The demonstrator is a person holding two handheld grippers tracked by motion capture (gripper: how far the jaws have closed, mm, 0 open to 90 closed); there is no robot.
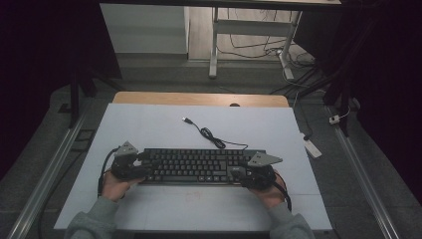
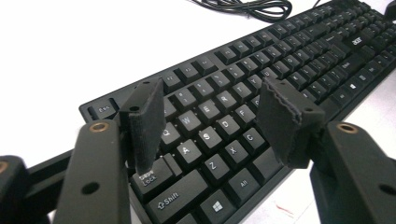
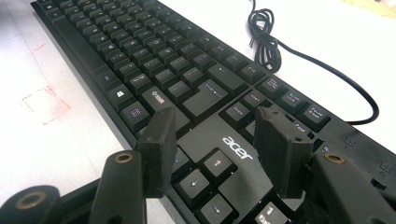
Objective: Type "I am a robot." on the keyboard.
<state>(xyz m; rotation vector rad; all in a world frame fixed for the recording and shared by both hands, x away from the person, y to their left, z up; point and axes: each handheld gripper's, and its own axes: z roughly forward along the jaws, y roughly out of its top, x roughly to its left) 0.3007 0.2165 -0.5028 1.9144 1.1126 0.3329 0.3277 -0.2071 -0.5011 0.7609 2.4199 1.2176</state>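
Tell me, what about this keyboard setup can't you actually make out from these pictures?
- Key legends on the keyboard: too small in the high view.
- Keys beneath the left gripper pads: covered in the left gripper view, as is whether the pads touch them.
- Number pad: partly hidden behind the right gripper jaws and cut off by the right gripper view's edge.
- USB plug: too small for detail, high view.
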